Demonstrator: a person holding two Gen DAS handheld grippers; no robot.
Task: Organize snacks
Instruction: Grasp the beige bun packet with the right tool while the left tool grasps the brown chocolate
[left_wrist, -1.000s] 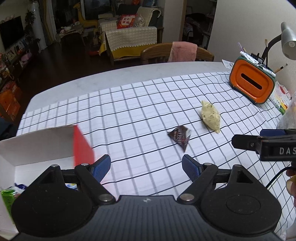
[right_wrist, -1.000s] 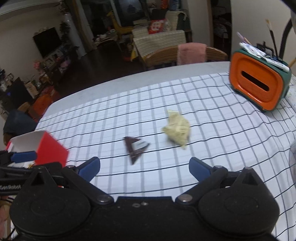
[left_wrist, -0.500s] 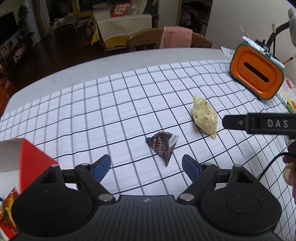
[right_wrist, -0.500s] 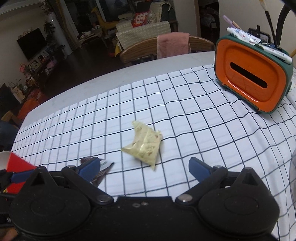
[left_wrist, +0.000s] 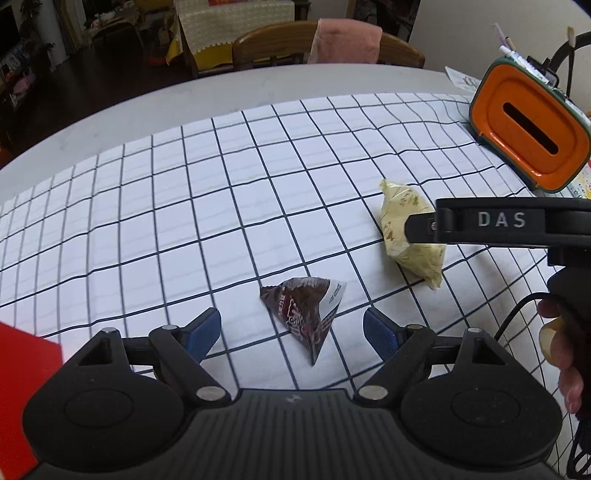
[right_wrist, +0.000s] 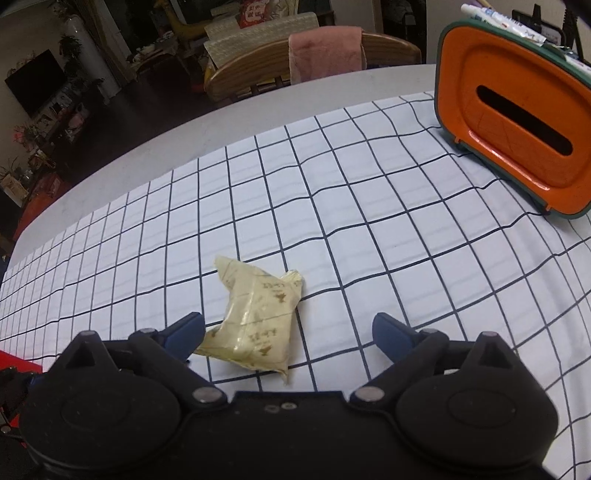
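Both grippers point steeply down at the checked cloth (left_wrist: 258, 206). The left gripper (left_wrist: 291, 328) has its blue pads spread wide, nothing pinched, hanging just above the cloth. The right gripper (right_wrist: 288, 332) is wide too, but its jaws are closing, pads not pressing anything. A hand (left_wrist: 561, 350) grips the right one's handle, just right of the cloth.

Brown snack packet (left_wrist: 306, 314) – flat; yellow snack packet (right_wrist: 255, 325) near – crumpled.
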